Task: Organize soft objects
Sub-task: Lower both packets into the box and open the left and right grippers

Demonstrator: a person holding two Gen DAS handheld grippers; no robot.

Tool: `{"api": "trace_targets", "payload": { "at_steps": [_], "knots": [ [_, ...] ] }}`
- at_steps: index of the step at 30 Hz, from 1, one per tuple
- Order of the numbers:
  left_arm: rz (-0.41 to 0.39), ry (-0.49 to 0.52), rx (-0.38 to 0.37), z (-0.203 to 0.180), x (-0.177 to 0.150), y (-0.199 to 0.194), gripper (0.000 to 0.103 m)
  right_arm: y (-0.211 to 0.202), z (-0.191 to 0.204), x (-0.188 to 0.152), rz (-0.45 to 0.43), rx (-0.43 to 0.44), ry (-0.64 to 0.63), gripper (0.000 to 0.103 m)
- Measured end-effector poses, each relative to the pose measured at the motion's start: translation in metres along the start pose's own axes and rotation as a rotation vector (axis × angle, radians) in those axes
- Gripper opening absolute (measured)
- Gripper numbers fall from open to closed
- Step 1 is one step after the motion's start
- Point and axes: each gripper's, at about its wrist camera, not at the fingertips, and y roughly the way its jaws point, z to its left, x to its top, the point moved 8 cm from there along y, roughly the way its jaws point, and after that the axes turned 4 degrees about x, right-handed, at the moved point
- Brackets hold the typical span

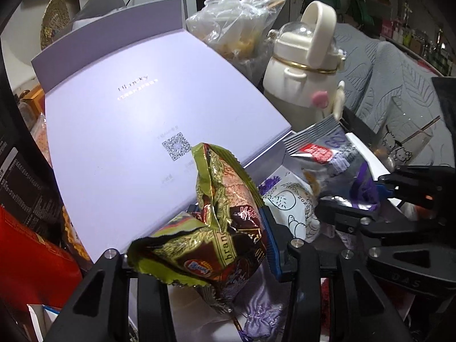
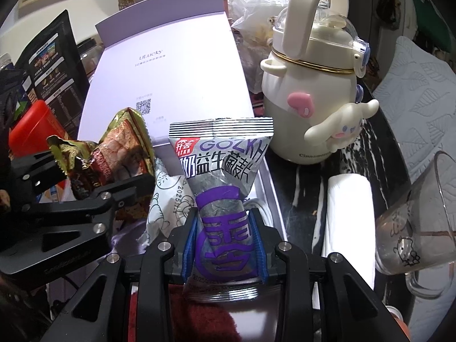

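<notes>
My left gripper is shut on a crinkled green and brown snack packet, held above an open lavender box with its lid raised. My right gripper is shut on a silver and purple snack packet, held upright over the same box. The right gripper also shows at the right of the left wrist view, and the left gripper with its brown packet at the left of the right wrist view. A white printed packet lies in the box between the grippers.
A cream Cinnamoroll bottle stands right of the box. A clear plastic bag sits behind it. A glass cup and white roll lie at the right. A red container and black package are at the left.
</notes>
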Motion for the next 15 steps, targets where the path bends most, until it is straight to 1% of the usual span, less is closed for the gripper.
{"api": "trace_targets", "payload": {
  "at_steps": [5,8,10,14,15],
  "knots": [
    [0.018,0.003,0.008,-0.003,0.003,0.004,0.042,-0.003,0.0,0.0,0.006,-0.015,-0.002,0.036],
    [0.028,-0.004,0.009,-0.005,0.006,0.007,0.042,-0.008,0.003,0.002,-0.004,-0.014,-0.001,0.042],
    [0.032,0.001,0.012,-0.006,0.007,0.008,0.042,-0.013,0.001,0.002,-0.016,-0.027,-0.004,0.05],
    [0.034,0.001,0.008,-0.008,0.009,0.005,0.042,-0.022,0.001,0.003,-0.036,-0.046,0.0,0.051],
    [0.034,-0.002,0.001,-0.009,0.009,0.004,0.042,-0.024,0.001,0.003,-0.036,-0.05,0.001,0.054]
  ]
}}
